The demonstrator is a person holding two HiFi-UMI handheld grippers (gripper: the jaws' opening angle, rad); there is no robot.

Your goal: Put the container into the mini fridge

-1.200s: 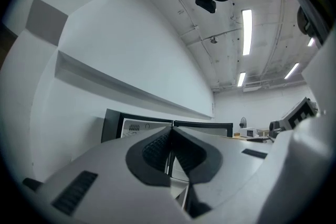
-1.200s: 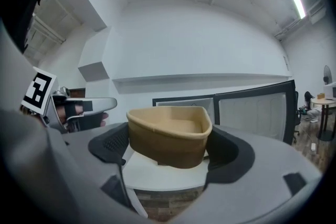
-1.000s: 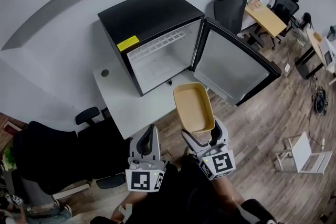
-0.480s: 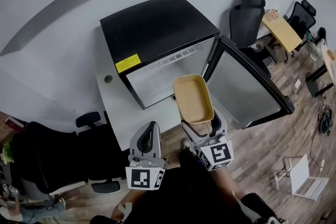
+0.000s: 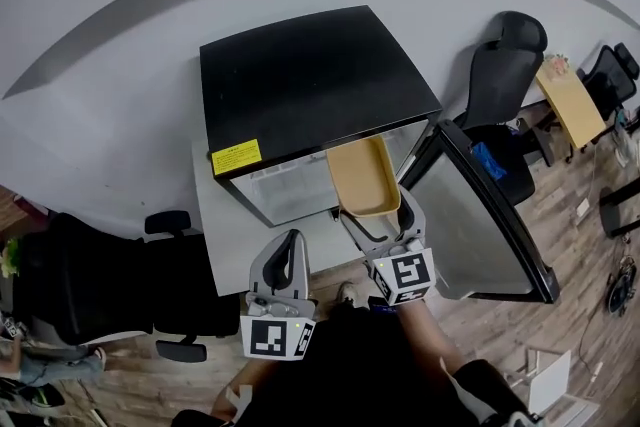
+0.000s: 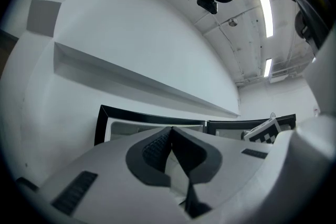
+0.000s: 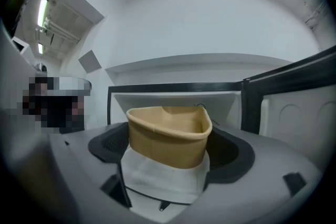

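Right gripper view, claw (image 7: 170, 148) clamps container (image 7: 169, 131)

I'm losing most of the mini fridge (image 5: 310, 75) interior beneath its black top, and I'm not reading its yellow label (image 5: 236, 157).

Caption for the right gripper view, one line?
Right gripper holds a tan container in front of the open mini fridge.
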